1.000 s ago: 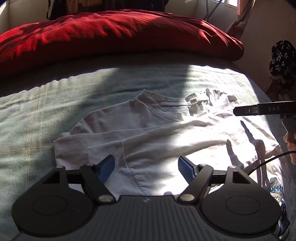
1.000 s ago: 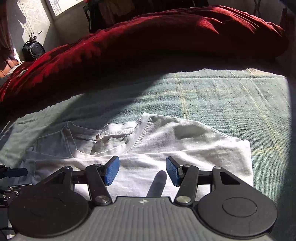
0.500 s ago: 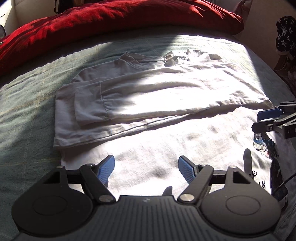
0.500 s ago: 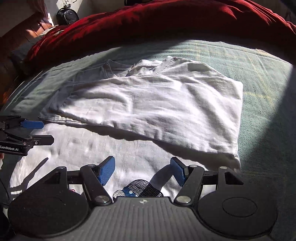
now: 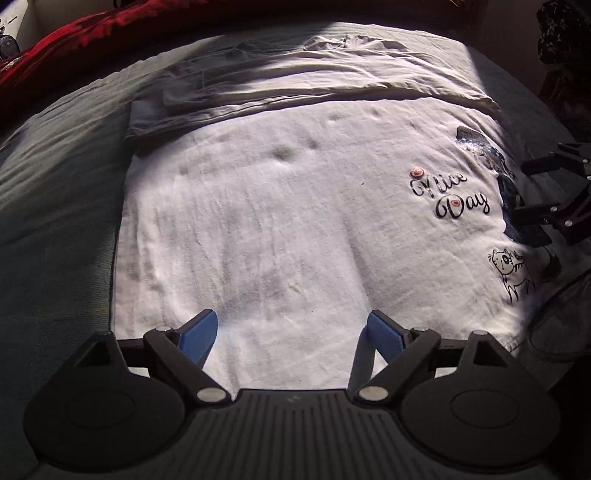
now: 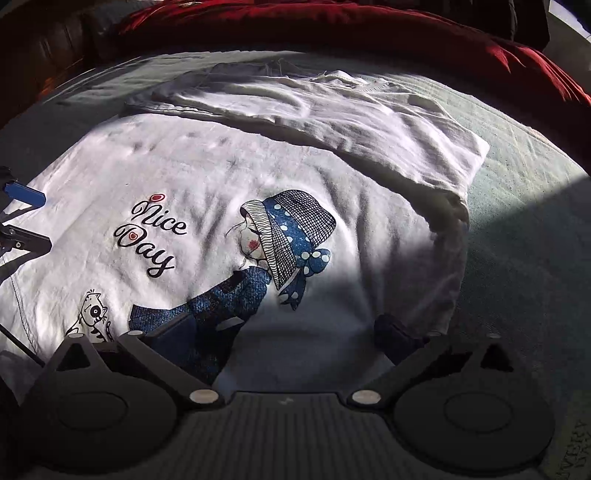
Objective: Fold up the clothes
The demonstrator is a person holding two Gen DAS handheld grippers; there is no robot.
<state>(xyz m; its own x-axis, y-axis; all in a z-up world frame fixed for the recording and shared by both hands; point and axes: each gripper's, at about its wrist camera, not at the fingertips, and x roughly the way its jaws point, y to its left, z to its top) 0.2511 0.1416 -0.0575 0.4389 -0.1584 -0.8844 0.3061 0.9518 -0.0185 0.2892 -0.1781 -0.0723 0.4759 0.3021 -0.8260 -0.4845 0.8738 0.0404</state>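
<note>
A white T-shirt (image 5: 280, 221) (image 6: 207, 173) lies on the bed, its far part with sleeves and collar folded over toward me as a band (image 5: 332, 81) (image 6: 332, 114). Its print shows "Nice Day" (image 6: 151, 240), a girl in a blue hat (image 6: 291, 236) and a small cat (image 5: 511, 267). My left gripper (image 5: 291, 336) is open and empty just above the near part of the shirt. My right gripper (image 6: 291, 332) is open and empty over the print, in shadow. Each gripper shows at the other view's edge: right (image 5: 554, 192), left (image 6: 22, 221).
The shirt lies on a grey-green bedspread (image 5: 55, 203) (image 6: 524, 229). A red duvet (image 6: 369, 33) (image 5: 48, 55) is heaped along the far side of the bed. A dark patterned thing (image 5: 565, 33) stands beyond the bed's right edge. A black cable (image 5: 554, 325) hangs near the right.
Both grippers have pulled back toward the near edge of the shirt and dropped lower, staying open. The printed front has come into full view; the folded band now lies far away.
</note>
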